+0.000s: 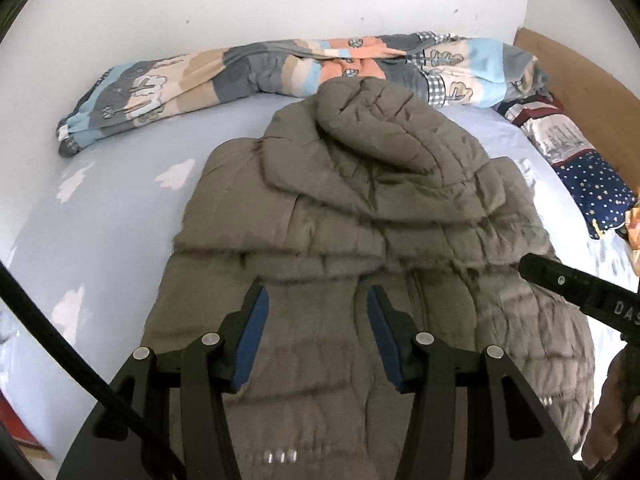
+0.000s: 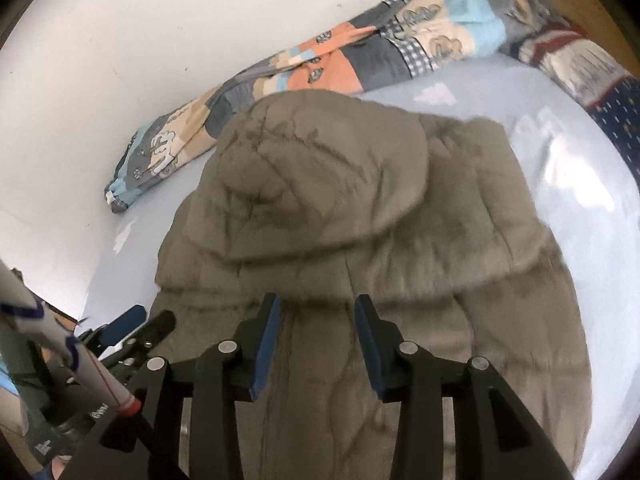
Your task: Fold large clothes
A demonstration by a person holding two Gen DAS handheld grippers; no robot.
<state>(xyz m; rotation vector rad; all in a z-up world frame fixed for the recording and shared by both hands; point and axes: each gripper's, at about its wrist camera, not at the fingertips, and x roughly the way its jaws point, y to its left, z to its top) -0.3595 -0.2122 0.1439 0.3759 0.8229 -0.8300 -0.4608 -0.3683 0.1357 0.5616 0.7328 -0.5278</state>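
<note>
Only "DAS" reads on the right claw (image 1: 580,292), which, like the left claw (image 1: 314,300), hangs open and empty above the grey-brown padded coat (image 1: 360,208) spread on the bed (image 1: 120,208).

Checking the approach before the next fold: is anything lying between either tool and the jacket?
Nothing visible. The left tool and right tool both hang open right over the jacket, with only its fabric beneath them.
</note>
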